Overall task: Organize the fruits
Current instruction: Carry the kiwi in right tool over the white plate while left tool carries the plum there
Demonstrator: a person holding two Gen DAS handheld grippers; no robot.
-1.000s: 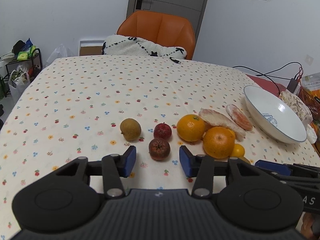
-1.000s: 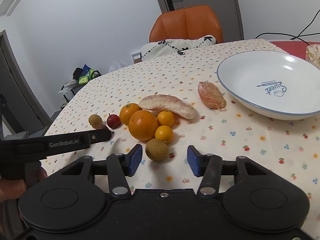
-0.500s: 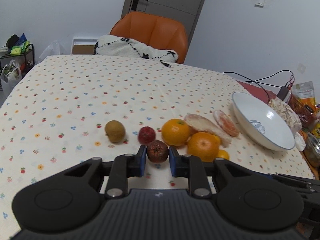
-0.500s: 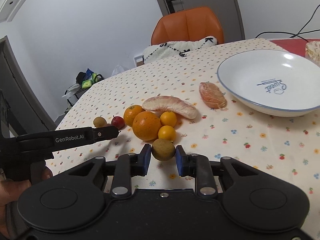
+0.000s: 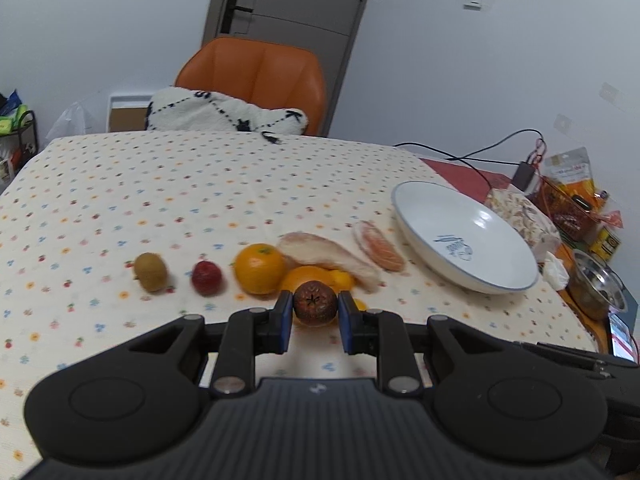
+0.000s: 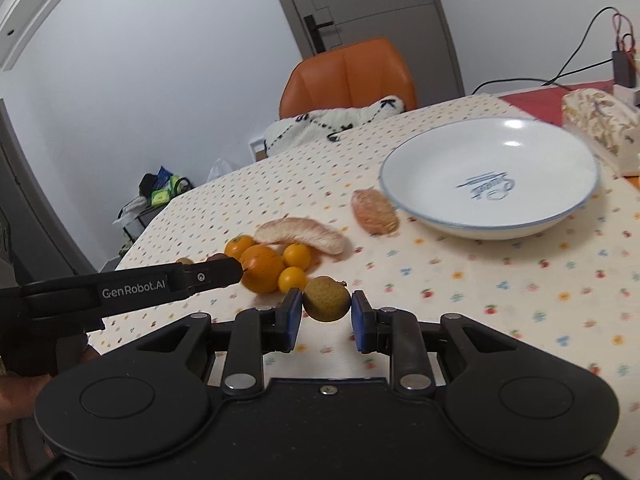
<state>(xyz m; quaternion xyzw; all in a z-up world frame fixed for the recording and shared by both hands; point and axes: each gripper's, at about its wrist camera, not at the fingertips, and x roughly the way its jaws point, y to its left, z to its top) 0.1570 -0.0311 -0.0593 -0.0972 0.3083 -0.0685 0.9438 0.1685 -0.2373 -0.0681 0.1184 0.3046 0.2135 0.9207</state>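
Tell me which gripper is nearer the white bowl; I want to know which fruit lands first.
Right, probably. The right gripper, shut on a green-brown fruit, faces the white bowl across open cloth. The left gripper, holding a dark red fruit, sits behind the fruit cluster.

Even, soft indoor light; faint shadows under fruit. Glare spot inside white bowl (image 6: 516, 144). Slight motion blur on worktop (image 5: 200, 200) pattern. Strong fisheye bending, dark corners.

Plain white walls (image 5: 460, 80) and a grey door (image 5: 292, 12) stand behind an orange chair (image 5: 256, 76); a flower-dotted cloth covers the bench (image 5: 160, 184). A cluttered rack (image 6: 156, 200) stands left.
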